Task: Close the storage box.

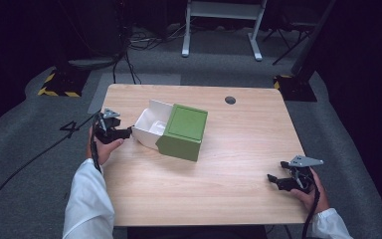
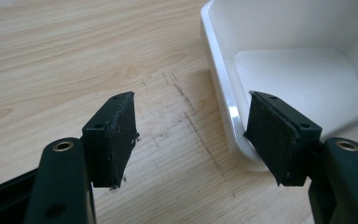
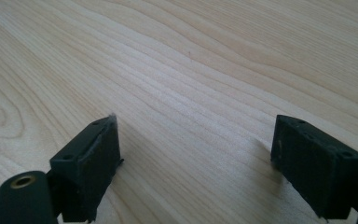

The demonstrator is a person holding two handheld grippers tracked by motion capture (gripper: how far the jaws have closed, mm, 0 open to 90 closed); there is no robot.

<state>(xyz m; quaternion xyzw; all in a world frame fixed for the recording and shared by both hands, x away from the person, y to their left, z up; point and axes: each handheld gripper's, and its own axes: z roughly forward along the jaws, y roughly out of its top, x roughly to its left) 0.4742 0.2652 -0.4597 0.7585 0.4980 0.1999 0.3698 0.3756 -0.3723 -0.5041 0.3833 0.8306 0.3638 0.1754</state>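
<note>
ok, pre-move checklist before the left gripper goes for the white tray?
1. Left gripper jaws open: ok, nothing between them but bare table.
2. Jaws straddle the wall of the white tray: not ok; the wall lies at the right jaw, not centred in the gap.
3. Tray slid out of the green sleeve: ok, partly out on the side facing the left gripper.
4. Tray contents: ok, the visible part is empty.
5. Right gripper clear: ok, open over the table, far from the box.
</note>
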